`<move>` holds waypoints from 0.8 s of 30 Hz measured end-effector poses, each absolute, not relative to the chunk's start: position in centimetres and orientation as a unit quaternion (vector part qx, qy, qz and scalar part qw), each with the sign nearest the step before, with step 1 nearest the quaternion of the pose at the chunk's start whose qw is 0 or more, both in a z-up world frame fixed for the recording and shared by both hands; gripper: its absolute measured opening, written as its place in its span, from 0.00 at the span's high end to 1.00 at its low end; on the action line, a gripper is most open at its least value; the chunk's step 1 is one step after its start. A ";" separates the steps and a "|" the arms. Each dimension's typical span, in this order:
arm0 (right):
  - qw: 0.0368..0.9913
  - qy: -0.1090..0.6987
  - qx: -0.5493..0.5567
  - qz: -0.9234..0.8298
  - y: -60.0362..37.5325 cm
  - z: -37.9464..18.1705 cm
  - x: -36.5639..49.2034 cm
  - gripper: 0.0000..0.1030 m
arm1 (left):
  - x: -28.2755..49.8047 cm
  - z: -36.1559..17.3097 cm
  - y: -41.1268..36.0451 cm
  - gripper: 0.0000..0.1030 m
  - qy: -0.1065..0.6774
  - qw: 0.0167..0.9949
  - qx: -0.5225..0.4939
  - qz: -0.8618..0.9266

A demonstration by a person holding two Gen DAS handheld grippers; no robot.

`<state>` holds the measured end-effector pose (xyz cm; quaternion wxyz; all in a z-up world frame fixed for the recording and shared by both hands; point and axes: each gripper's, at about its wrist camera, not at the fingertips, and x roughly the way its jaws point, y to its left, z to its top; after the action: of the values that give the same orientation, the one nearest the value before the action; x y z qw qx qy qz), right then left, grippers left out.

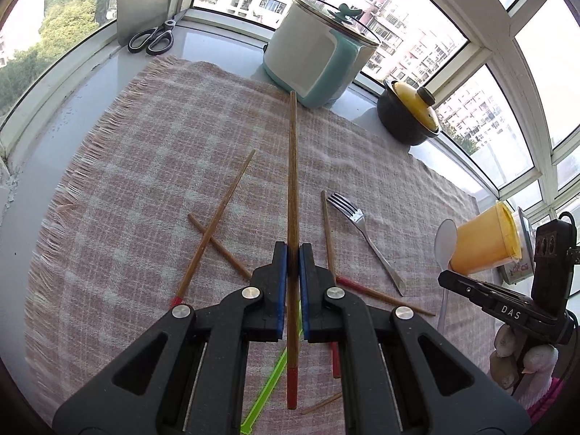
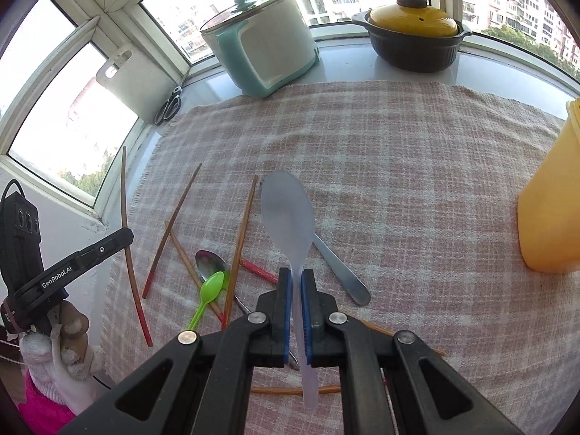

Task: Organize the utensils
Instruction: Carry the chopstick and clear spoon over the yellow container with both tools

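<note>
Window glass wraps the far and side edges of the desk (image 2: 362, 61), with apartment blocks and trees outside. A pink-and-white checked cloth (image 2: 398, 166) covers most of the desk.

Left gripper (image 1: 293, 253): clenched on a wooden chopstick (image 1: 292, 166) with a red end, pinched between the blue pads; the chopstick is held off the cloth, its plain tip pointing toward the far edge.

Right gripper (image 2: 296, 279): clenched on the handle of a translucent white plastic spoon (image 2: 287, 210), bowl forward, raised above the cloth.

Loose on the cloth near the front edge: several more red-ended chopsticks (image 1: 214, 224), two of them crossed; a metal fork (image 1: 362, 232); a green plastic spoon (image 2: 208, 293) lying across a metal spoon (image 2: 209, 264); one metal handle (image 2: 340, 272) just behind the held spoon.

Along the far edge: a teal-and-white electric pot (image 2: 264, 43) with glass lid, and a dark casserole (image 2: 413, 36) with a yellow lid. Scissors (image 1: 152, 38) lie at the far left corner beside a white cutting board (image 2: 137, 83). A yellow plastic container (image 2: 551, 199) stands at the right edge.
</note>
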<state>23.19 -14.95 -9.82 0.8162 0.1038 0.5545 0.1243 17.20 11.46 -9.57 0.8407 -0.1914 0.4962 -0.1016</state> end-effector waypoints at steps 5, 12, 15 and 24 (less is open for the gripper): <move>0.829 0.533 0.128 0.110 -18.0 -7.8 20.9 0.98 | 16.5 -8.1 9.2 0.96 0.487 0.844 -0.186 -0.123; 0.851 0.497 0.137 0.098 -24.6 -4.1 18.6 0.98 | 15.9 -4.6 4.3 0.96 0.457 0.859 -0.183 -0.138; 0.861 0.481 0.139 0.096 -28.2 -2.3 18.4 0.97 | 15.9 -3.2 1.6 0.96 0.446 0.863 -0.192 -0.141; 0.880 0.451 0.119 0.087 -37.7 1.6 19.5 0.97 | 17.6 0.3 -9.4 0.96 0.416 0.870 -0.198 -0.177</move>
<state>19.49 -37.69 1.60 0.8805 0.1186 0.4506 0.0874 17.59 -9.42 0.31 0.8700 -0.1979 0.4157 -0.1766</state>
